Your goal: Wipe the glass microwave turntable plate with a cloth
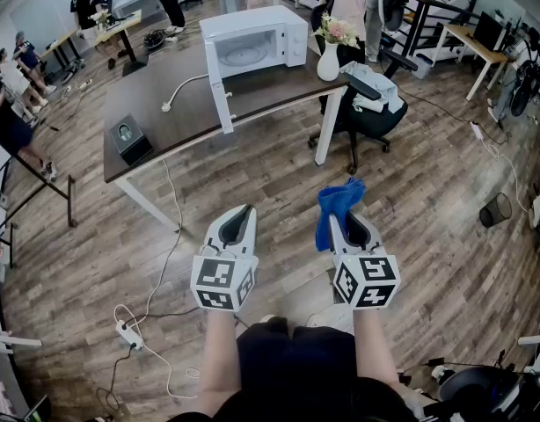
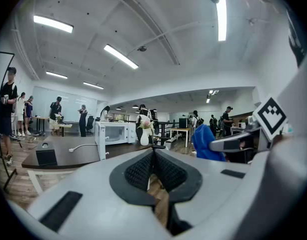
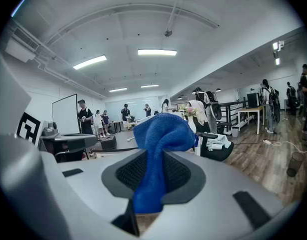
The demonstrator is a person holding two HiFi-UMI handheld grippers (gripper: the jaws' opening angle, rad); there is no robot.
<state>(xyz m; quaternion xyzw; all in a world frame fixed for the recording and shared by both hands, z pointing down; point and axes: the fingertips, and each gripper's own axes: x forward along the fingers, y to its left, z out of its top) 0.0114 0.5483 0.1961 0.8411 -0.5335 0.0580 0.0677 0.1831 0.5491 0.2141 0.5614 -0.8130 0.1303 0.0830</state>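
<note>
Glass and round, the turntable plate (image 1: 244, 55) lies inside the white microwave (image 1: 257, 38), which stands on the far part of a dark-topped table (image 1: 178, 117). The microwave's door (image 1: 220, 90) is swung open toward the table's front edge. A white cord with a plug (image 1: 184, 89) runs across the tabletop to the left of the door. A black box (image 1: 129, 139) sits on the table's near left corner. A white vase of flowers (image 1: 329, 58) stands by the table's right end, with a black office chair (image 1: 368, 104) just beyond it holding some white things.

The blue cloth (image 3: 156, 151) is well apart from the plate. It is clamped in the right gripper (image 1: 349, 222), whose jaws press on it from both sides. The cloth bunches up above the jaw tips and a strip of it hangs down between the pads. The left gripper (image 2: 153, 153) has its jaws together at the tips with nothing between them. Both grippers are held out side by side over the wooden floor (image 1: 419, 192), on the near side of the table and short of it, the left one just beside the right.

A white power strip (image 1: 127, 332) with its cable lies on the floor at the lower left, and a mesh bin (image 1: 496, 209) stands at the right. Several people are at desks farther back in the room.
</note>
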